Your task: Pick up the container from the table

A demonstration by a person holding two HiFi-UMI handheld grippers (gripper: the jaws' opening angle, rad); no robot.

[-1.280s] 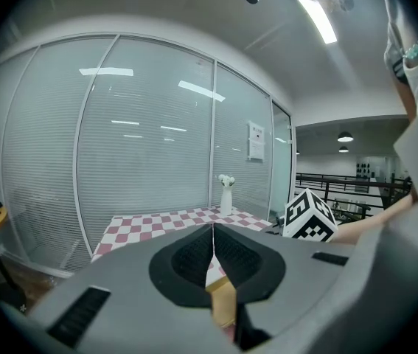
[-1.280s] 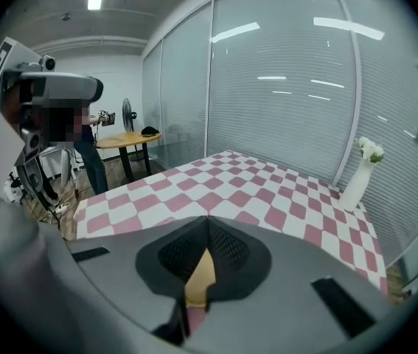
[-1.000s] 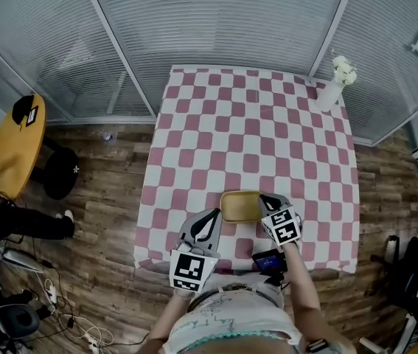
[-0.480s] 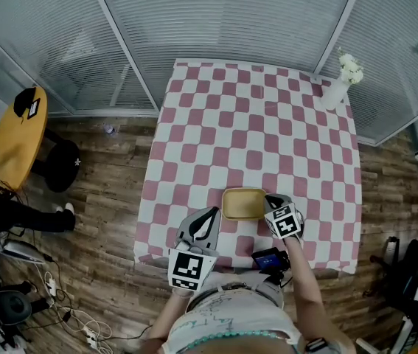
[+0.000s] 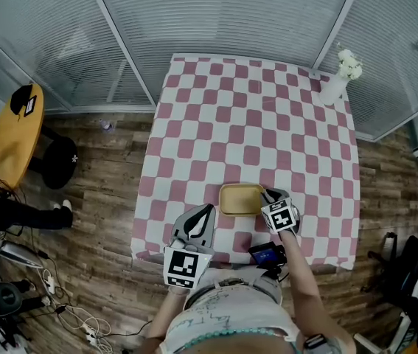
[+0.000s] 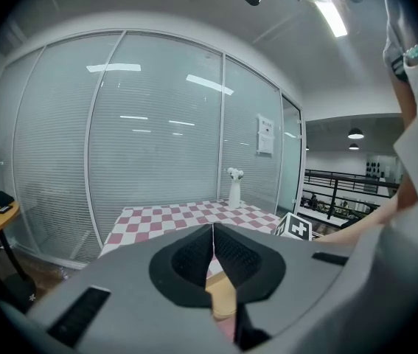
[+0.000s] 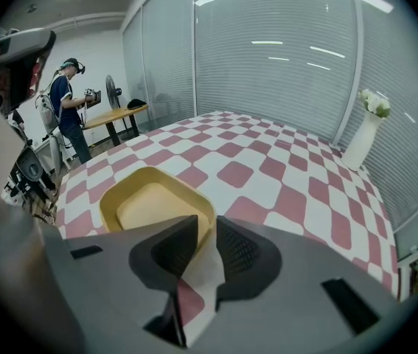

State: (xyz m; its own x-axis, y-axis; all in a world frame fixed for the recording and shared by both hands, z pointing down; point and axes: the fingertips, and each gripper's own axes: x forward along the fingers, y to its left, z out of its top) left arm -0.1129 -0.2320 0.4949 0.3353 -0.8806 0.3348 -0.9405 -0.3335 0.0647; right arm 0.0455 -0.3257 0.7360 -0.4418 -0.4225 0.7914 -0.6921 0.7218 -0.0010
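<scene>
Far left of the head view: one round wooden side table (image 5: 15, 142), outside the work area.

Centre: one table (image 5: 253, 124) with a red-and-white checked top.

Lower centre-left: left gripper (image 5: 207, 211), held over the table's near edge. Fingers (image 6: 194, 257) closed tip to tip, nothing between them. Placed to the lower left of the container (image 5: 240, 198), near it but not touching.

Lower centre: one container only, yellow, shallow and empty, resting on the table close to the front edge. Long axis across the frame, left to right.

Just right of it: right gripper (image 5: 266, 195), at the container's right short end and plainly the nearer of the two. In the right gripper view, fingers (image 7: 175, 245) set either side of the rim at the near right corner, one inside the container and one outside. Closed on that rim, as far as can be judged.

Judgement: hold made or all but made, lift not yet begun. Straight upward pull called for next. Risk of the container tilting from a grip at one corner.

Upper right: one white vase (image 5: 334, 87) with flowers, well apart from the container.

Count: two grippers, one container, one vase, two tables.
</scene>
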